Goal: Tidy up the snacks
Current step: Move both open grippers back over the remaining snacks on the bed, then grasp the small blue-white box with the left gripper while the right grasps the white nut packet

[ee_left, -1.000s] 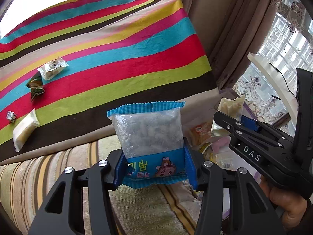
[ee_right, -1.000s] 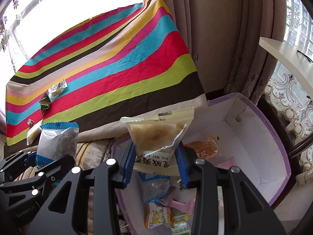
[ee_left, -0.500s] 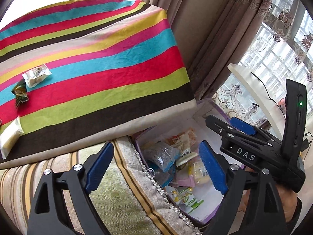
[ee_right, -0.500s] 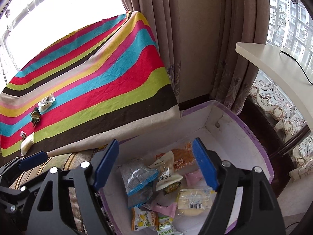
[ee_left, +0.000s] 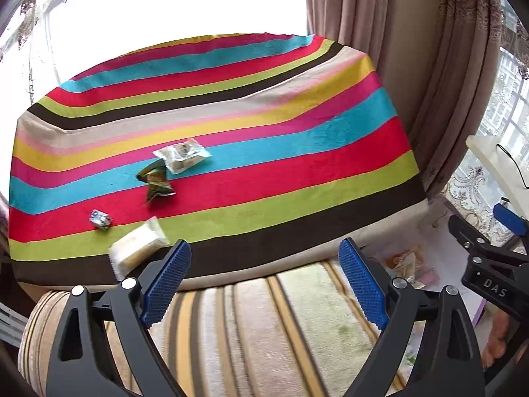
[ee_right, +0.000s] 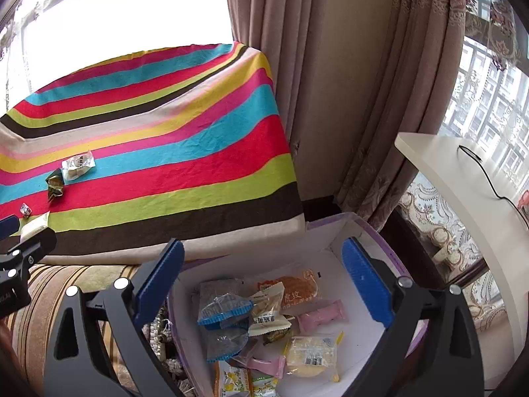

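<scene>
Snacks already gathered lie heaped in the white box [ee_right: 357,258] with the purple rim, in the lower middle of the right wrist view; a blue-edged packet [ee_right: 223,307] sits on top of the pile. On the striped desk [ee_left: 264,152], which fills the middle of the left wrist view, four more wait at the left: a clear pale pack [ee_left: 137,249] at the near edge, a see-through cake pack [ee_left: 182,155] further back, a green crumpled wrapper [ee_left: 155,182] just beside it, and a tiny printed sweet [ee_left: 100,220] on the red stripe.

My left tool [ee_left: 264,284] is released, its jaws just spread wide with nothing between them, and it looks over a striped cushion [ee_left: 251,327] toward the desk. My right tool [ee_right: 263,281] is likewise released, jaws just opened further, nothing between them, above the box.

As I judge it, the next step is to fetch the remaining four. I would go for the pale pack first, since it is nearest the left tool, coming down with the jaws straddling its narrow side so the film does not slip. The wrapper and cake pack lie close together, so I would approach each from its free side. The sweet is small; I would centre the pads on it carefully before closing.
</scene>
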Demonstrator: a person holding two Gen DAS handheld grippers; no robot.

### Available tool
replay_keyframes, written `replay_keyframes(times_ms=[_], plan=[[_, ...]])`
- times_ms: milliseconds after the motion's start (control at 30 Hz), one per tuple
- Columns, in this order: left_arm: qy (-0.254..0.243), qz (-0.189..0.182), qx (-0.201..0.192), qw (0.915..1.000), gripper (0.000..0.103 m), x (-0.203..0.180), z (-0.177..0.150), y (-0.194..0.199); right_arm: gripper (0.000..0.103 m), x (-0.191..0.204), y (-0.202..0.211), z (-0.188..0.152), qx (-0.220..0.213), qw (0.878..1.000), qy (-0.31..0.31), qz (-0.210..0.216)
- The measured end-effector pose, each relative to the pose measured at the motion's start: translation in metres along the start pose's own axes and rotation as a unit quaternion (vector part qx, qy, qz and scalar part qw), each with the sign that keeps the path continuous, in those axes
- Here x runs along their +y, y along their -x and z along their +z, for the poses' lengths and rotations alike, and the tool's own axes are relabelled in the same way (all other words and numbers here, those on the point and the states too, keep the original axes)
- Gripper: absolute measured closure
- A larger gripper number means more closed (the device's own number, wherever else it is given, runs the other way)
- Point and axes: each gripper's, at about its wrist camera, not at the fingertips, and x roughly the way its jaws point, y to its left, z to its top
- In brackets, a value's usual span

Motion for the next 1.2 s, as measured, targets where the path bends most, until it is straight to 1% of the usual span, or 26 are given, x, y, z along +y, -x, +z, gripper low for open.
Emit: replay_keyframes(times_ms=[67,133,233,300,400,533,600,667,733,833,933,1000,1100,1200], plan=[[0.004,0.03,-0.012,0.9995,0.015,0.017,-0.003,0.006,0.006,0.007,0.004,0.0,-0.004,1.0,0.003,0.027],[0.004,0.056,-0.022,0.9982,0.015,0.031,-0.006,0.014,0.006,0.013,0.006,0.0,-0.006,0.998,-0.001,0.062],[0.038,0.049,-0.021,0.9979,0.015,0.061,-0.013,0.021,0.006,0.025,0.009,-0.001,0.0,0.99,-0.012,0.137],[0.066,0.057,-0.017,0.996,0.015,0.081,-0.019,0.024,0.006,0.036,0.01,-0.001,0.001,0.986,-0.011,0.165],[0.098,0.068,-0.01,0.9928,0.015,0.111,-0.027,0.026,0.006,0.057,0.013,-0.001,-0.001,0.985,0.009,0.174],[0.136,0.051,0.003,0.9894,0.016,0.146,-0.038,0.026,0.006,0.08,0.011,-0.003,0.012,0.98,0.027,0.196],[0.145,0.047,0.004,0.9883,0.019,0.157,-0.042,0.026,0.006,0.09,0.009,-0.002,0.018,0.98,0.034,0.196],[0.153,0.036,0.005,0.9876,0.024,0.169,-0.044,0.024,0.006,0.1,0.005,-0.002,0.024,0.979,0.043,0.196],[0.158,0.031,0.007,0.9869,0.027,0.181,-0.046,0.022,0.006,0.108,0.001,-0.002,0.028,0.979,0.051,0.194],[0.167,0.018,0.016,0.9857,0.027,0.197,-0.044,0.014,0.006,0.121,-0.006,-0.001,0.041,0.977,0.067,0.198],[0.163,0.005,0.026,0.9862,0.03,0.21,-0.039,0.004,0.006,0.132,-0.013,0.0,0.051,0.975,0.078,0.203],[0.153,-0.003,0.04,0.9874,0.031,0.215,-0.035,-0.007,0.006,0.137,-0.019,0.001,0.057,0.973,0.084,0.206],[0.133,-0.003,0.063,0.9892,0.032,0.218,-0.025,-0.026,0.006,0.143,-0.027,0.004,0.063,0.973,0.089,0.205],[0.113,0.002,0.066,0.9914,0.036,0.221,-0.015,-0.04,0.006,0.148,-0.037,0.008,0.07,0.972,0.091,0.205]])
